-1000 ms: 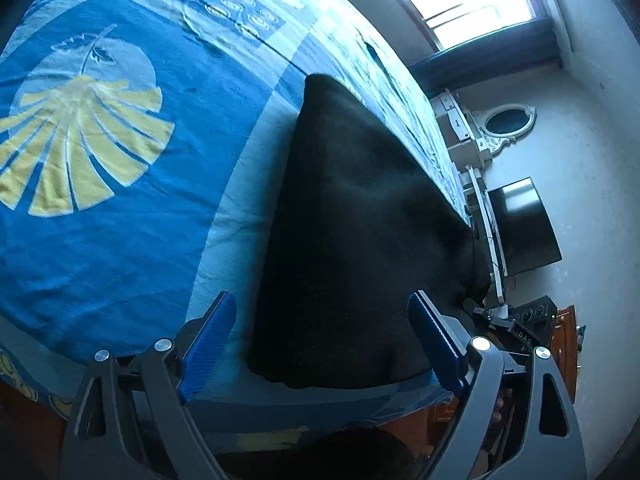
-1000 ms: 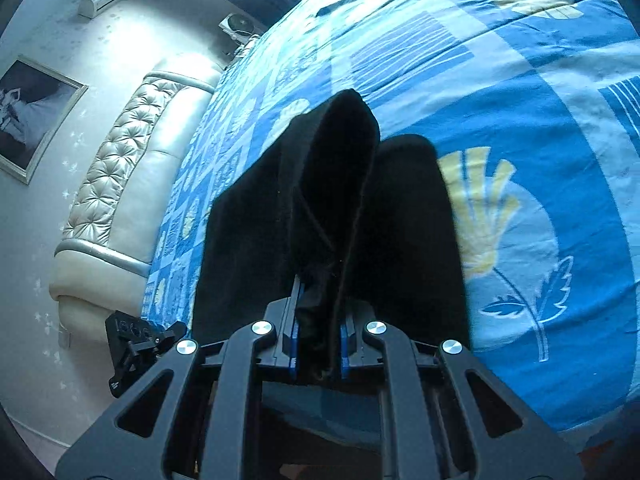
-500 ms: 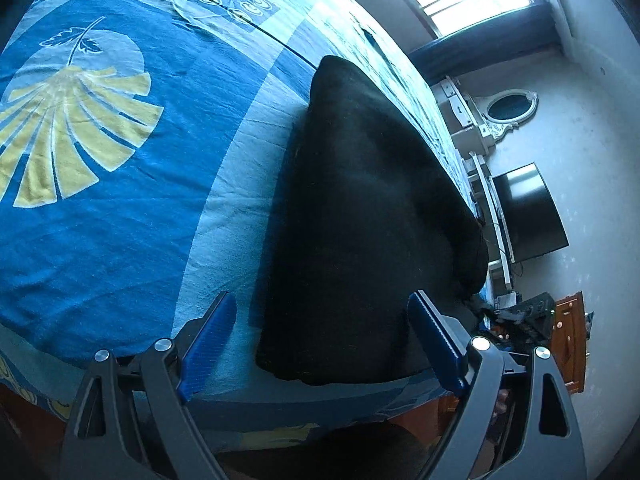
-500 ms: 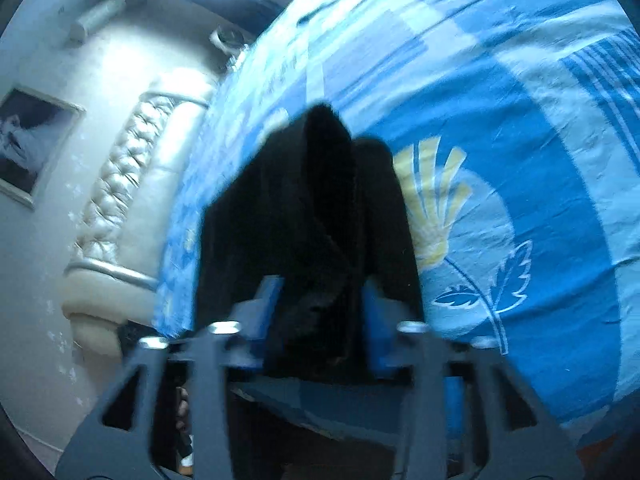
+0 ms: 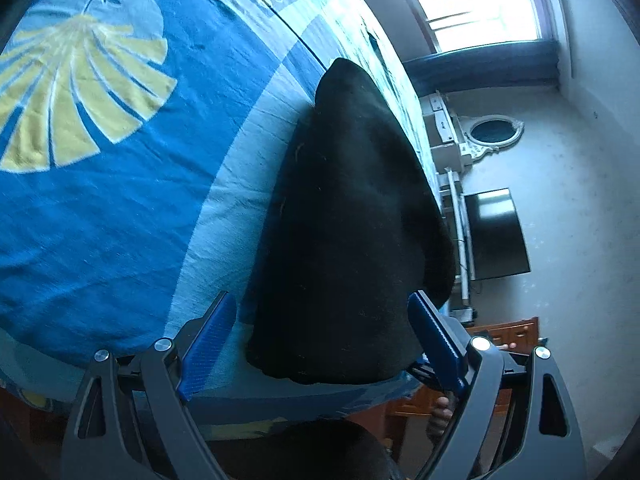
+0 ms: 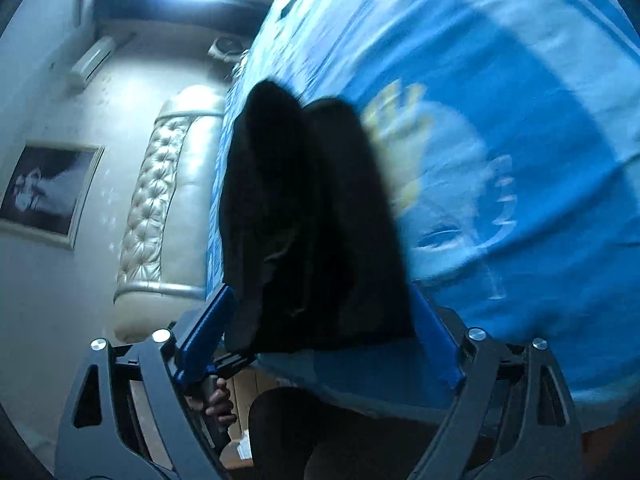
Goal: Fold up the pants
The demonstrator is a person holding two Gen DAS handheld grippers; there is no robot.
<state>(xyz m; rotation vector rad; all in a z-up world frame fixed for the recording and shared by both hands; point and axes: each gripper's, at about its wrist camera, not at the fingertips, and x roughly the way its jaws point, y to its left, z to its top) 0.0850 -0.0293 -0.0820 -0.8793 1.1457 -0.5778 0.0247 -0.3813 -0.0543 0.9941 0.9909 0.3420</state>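
The black pants (image 5: 344, 216) lie folded in a long dark stack on the blue patterned bedspread (image 5: 120, 184), near the bed's front edge. My left gripper (image 5: 320, 340) is open, its blue pads either side of the near end, holding nothing. In the right wrist view the pants (image 6: 308, 220) lie in two ridges. My right gripper (image 6: 316, 340) is open, its pads wide apart around the near end, gripping nothing. That view is blurred by motion.
A quilted white headboard (image 6: 160, 200), a framed picture (image 6: 48, 188) and an air conditioner (image 6: 92, 60) stand to the left in the right wrist view. A dark screen (image 5: 496, 236), white furniture (image 5: 444, 132) and a window (image 5: 480, 0) lie beyond the bed.
My right gripper was shut on a fold of the pants; it has opened and let go, and the fold now rests on the stack. My left gripper stayed open.
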